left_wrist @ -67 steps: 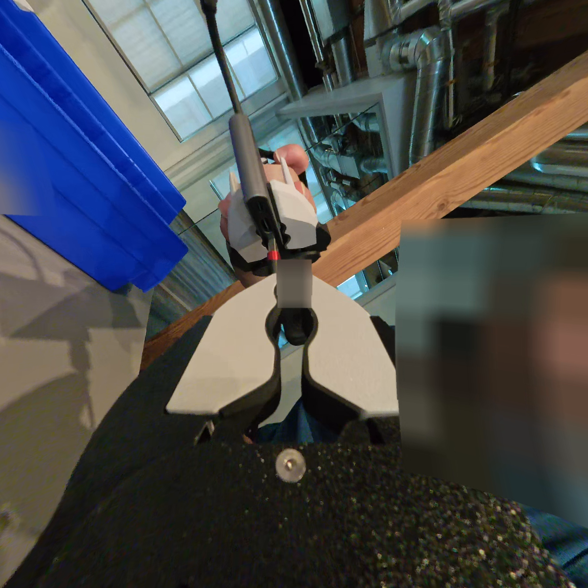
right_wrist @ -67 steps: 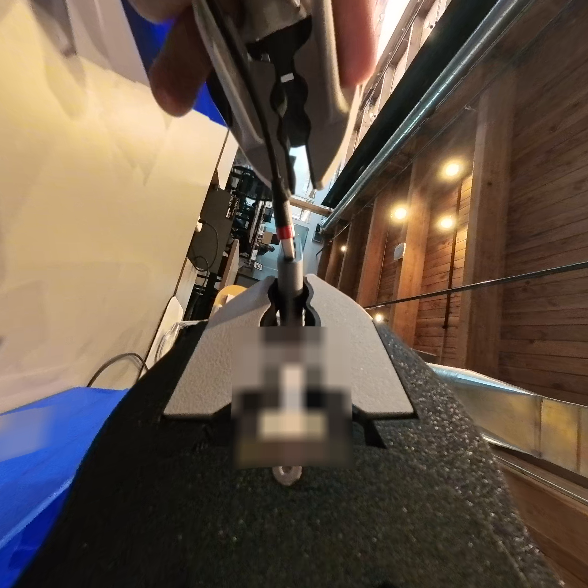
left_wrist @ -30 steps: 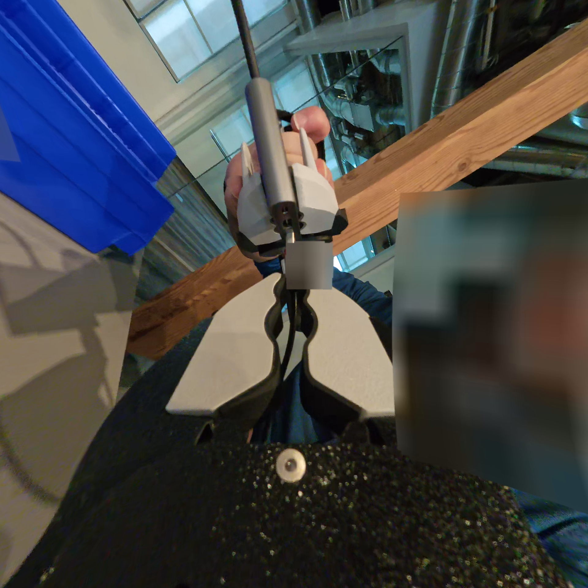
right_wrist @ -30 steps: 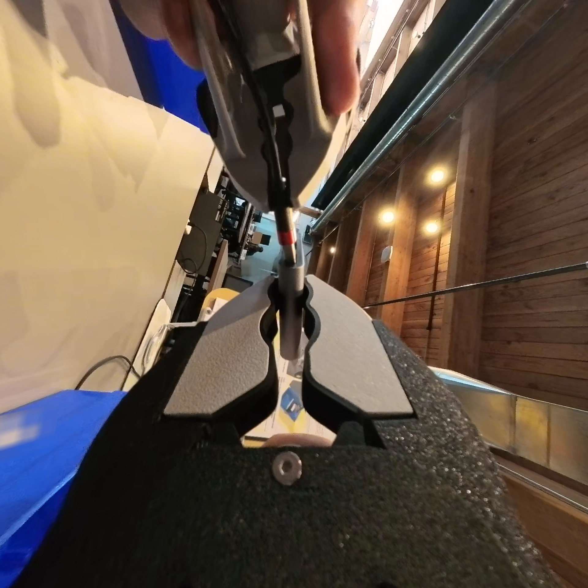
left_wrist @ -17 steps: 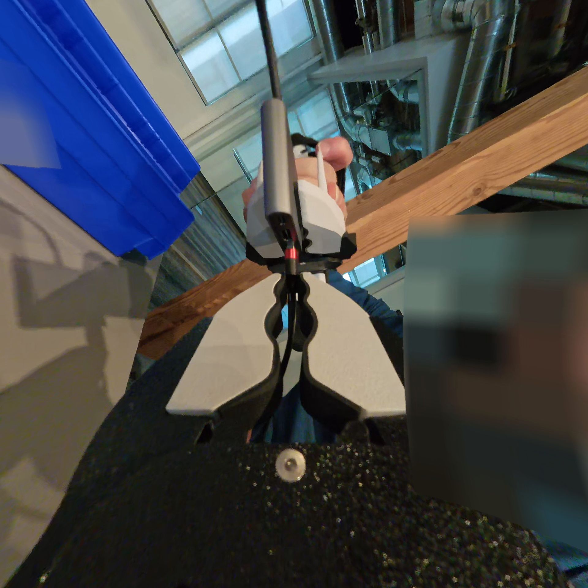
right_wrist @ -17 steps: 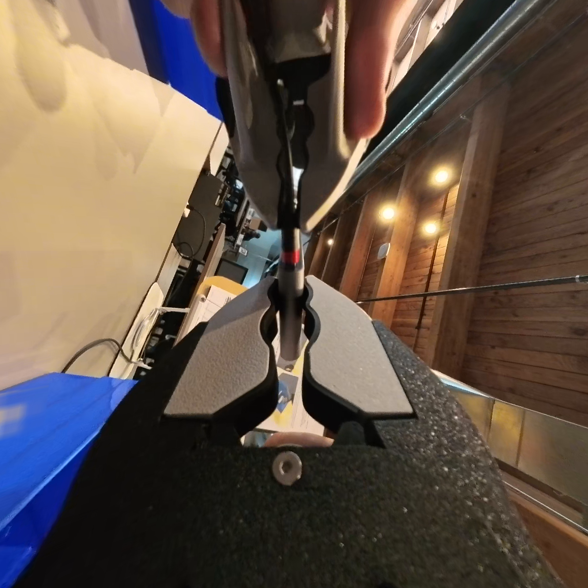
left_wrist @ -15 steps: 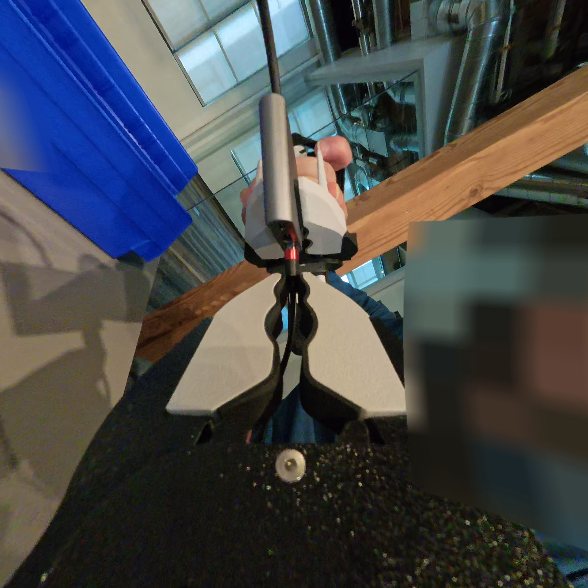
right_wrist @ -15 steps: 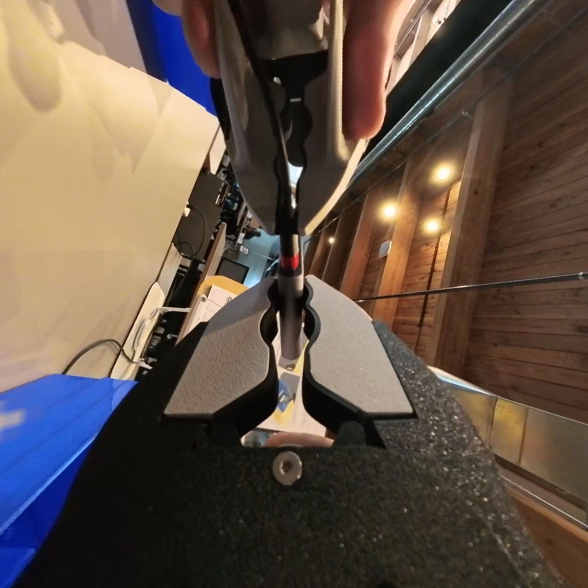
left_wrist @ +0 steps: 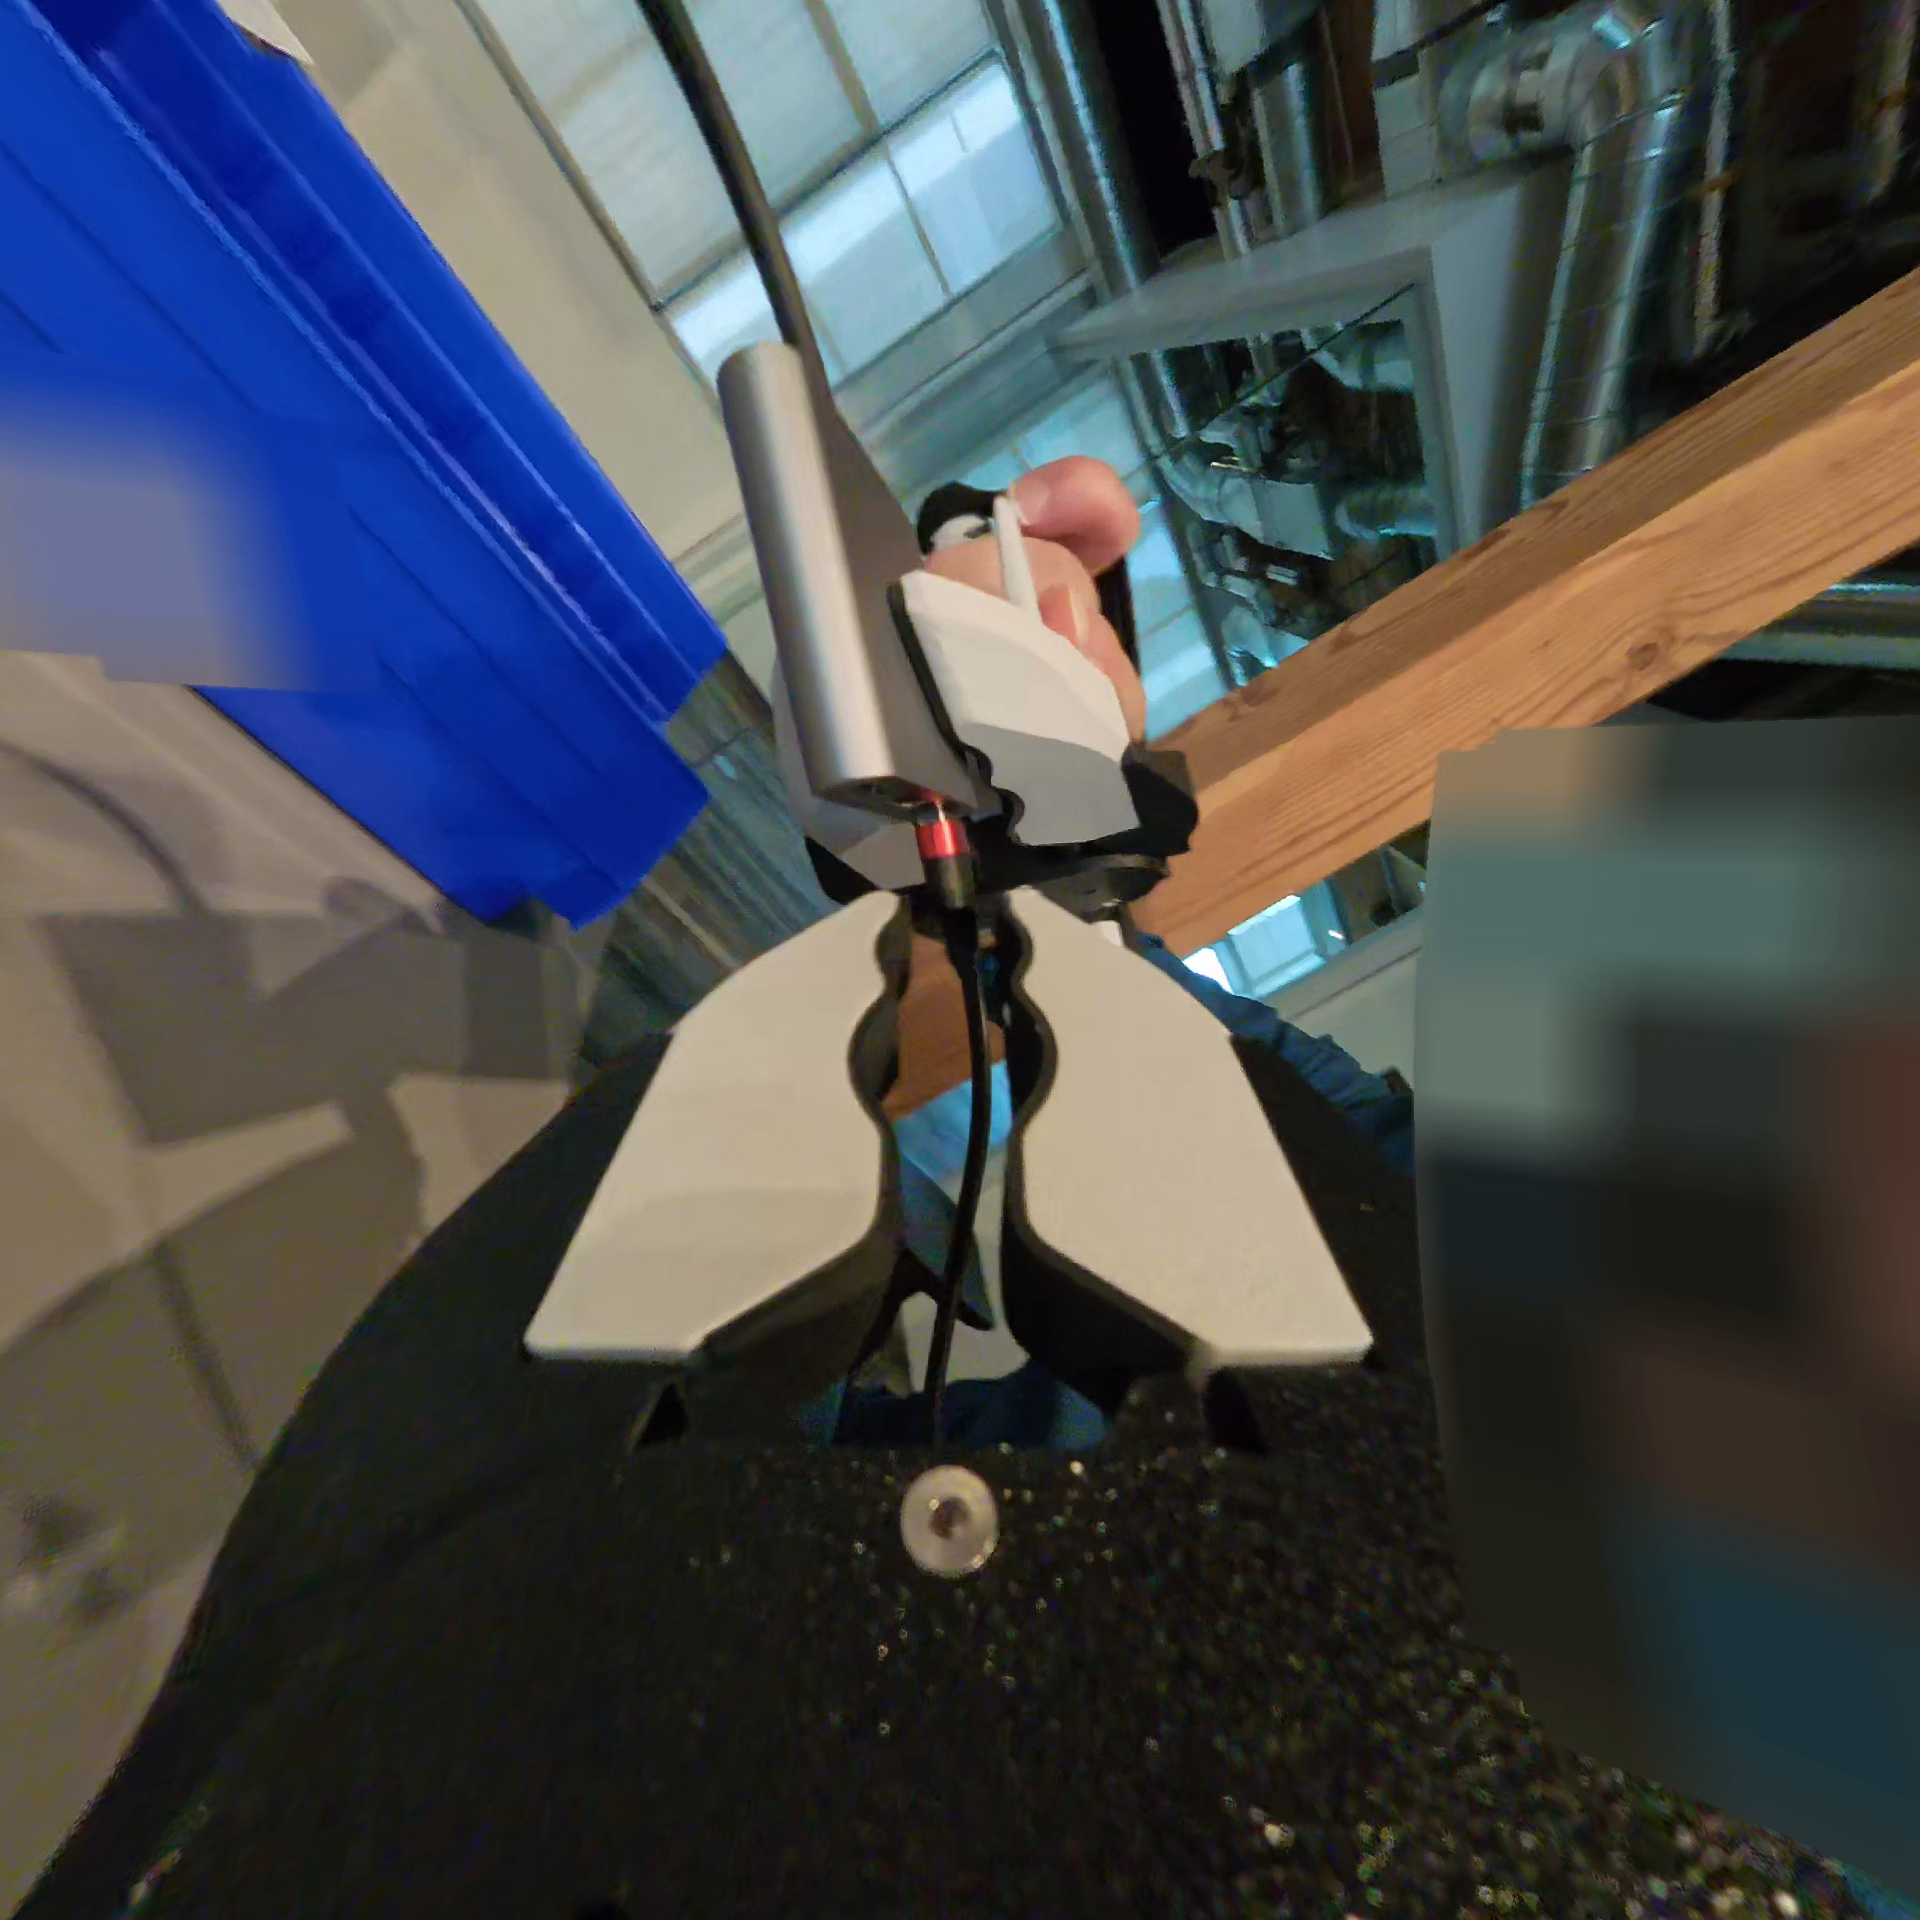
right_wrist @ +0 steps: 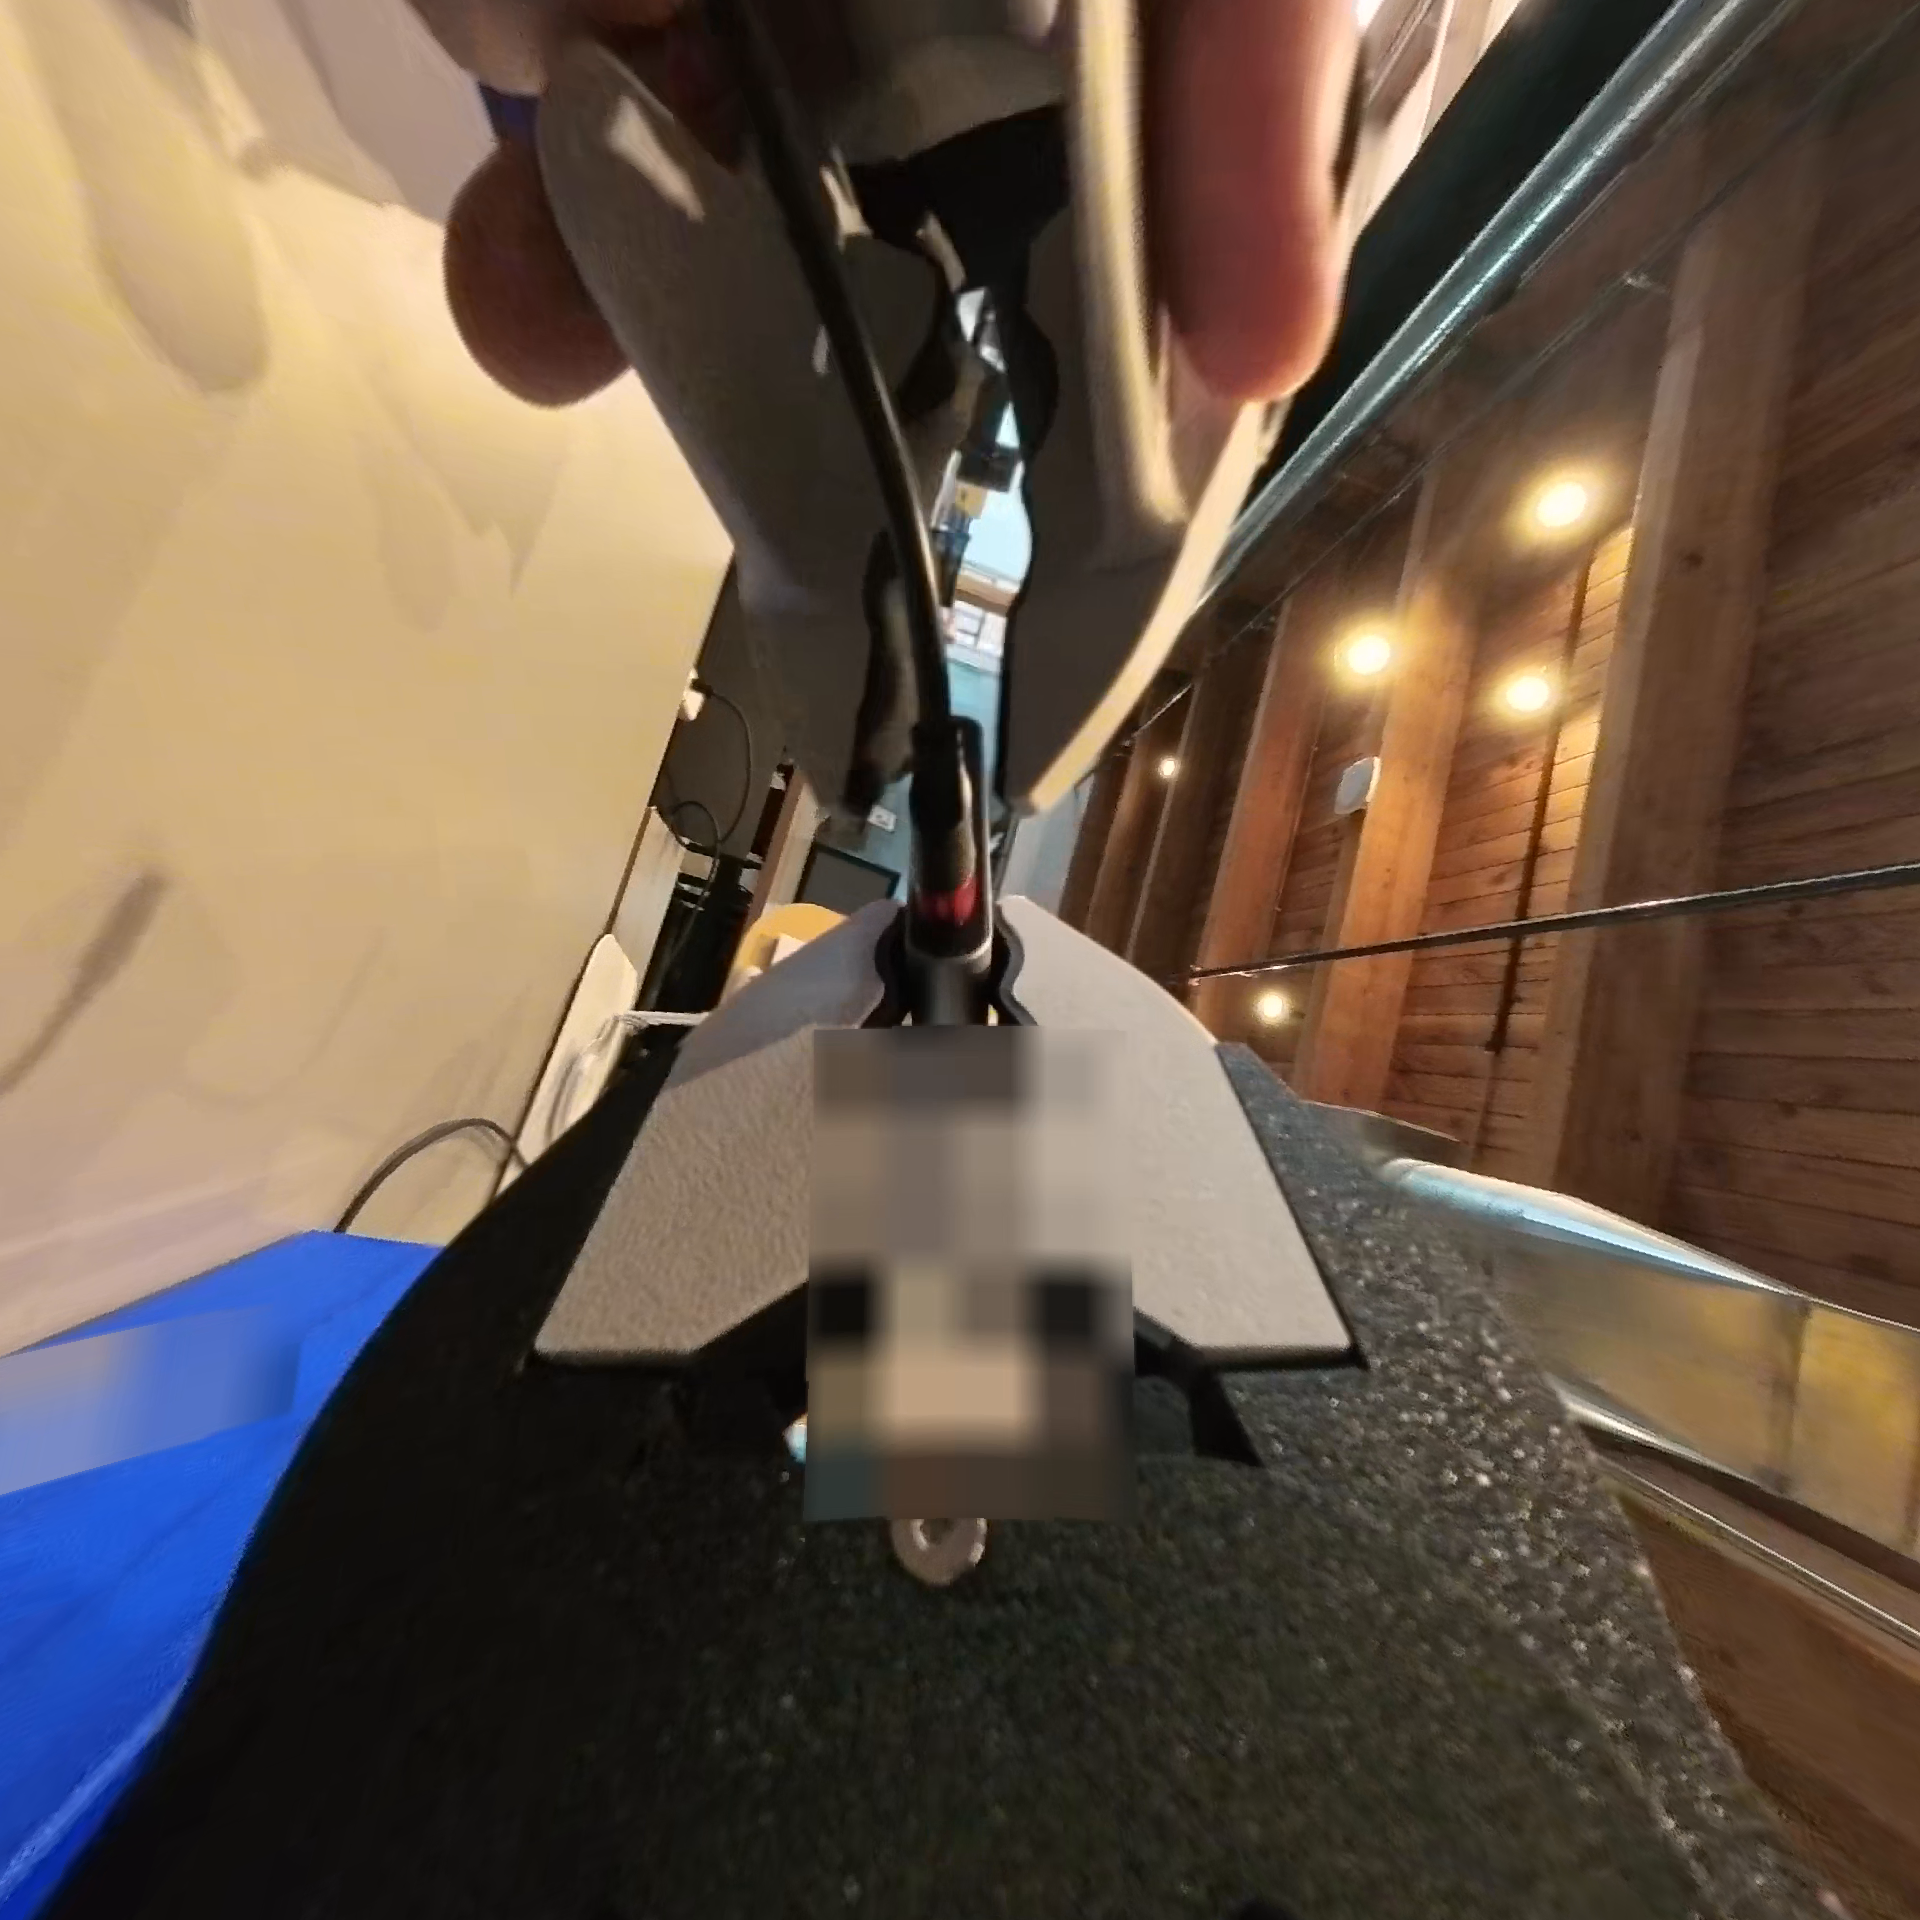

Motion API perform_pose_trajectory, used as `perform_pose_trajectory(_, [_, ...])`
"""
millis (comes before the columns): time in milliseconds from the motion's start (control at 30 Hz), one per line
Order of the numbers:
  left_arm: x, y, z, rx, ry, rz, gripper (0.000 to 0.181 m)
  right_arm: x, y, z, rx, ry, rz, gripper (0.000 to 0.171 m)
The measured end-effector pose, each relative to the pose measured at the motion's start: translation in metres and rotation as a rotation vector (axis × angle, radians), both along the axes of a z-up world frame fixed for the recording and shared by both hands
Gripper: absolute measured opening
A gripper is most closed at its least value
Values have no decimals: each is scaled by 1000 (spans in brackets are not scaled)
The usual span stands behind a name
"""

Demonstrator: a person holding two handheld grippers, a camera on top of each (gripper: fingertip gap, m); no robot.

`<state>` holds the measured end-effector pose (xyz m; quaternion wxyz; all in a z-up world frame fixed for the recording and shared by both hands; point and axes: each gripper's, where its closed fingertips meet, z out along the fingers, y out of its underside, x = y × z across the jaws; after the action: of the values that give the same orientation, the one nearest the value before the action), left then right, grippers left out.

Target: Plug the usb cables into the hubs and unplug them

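Observation:
A grey stick-shaped usb hub (left_wrist: 821, 582) is held in the air by my right gripper's white fingers (left_wrist: 1023, 707), with a hand behind them. A black usb cable (left_wrist: 971, 1122) runs between my left gripper's fingers. Its red-banded plug (left_wrist: 940, 847) sits in the hub's end, just past my left gripper (left_wrist: 961, 909), which is closed around the plug's rear. In the right wrist view my right gripper (right_wrist: 945, 925) is shut on the hub, mostly hidden by a blur patch. The plug (right_wrist: 940, 894) enters at its tips, and the left gripper (right_wrist: 940, 800) faces it closely.
Blue plastic bins (left_wrist: 312, 468) are at the left and show in the right wrist view (right_wrist: 156, 1558). A wooden beam (left_wrist: 1507, 592) crosses behind the hub. A pale surface (right_wrist: 312, 623) fills the left of the right wrist view. A person's blue sleeve (left_wrist: 1309, 1070) is behind my left gripper. The gap from one gripper's tips to the other's is roughly 5 cm.
A second ago the plug's metal tip showed below the hub; now it is in up to the red band. The two grippers have come closer and the hub has tilted left.

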<state>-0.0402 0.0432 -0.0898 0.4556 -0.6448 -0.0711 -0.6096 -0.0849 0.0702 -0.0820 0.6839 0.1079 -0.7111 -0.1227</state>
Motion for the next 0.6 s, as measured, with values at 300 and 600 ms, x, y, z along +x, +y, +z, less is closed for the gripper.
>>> perform_pose_trajectory(300, [-81, -5, 19, 19, 130, 349, 39, -33, 46, -12, -186, -100, -156, 11])
perform_pose_trajectory(600, [-140, -63, 81, 225, 77, 610, 25, -86, 97, -67, -381, -336, -560, 11])
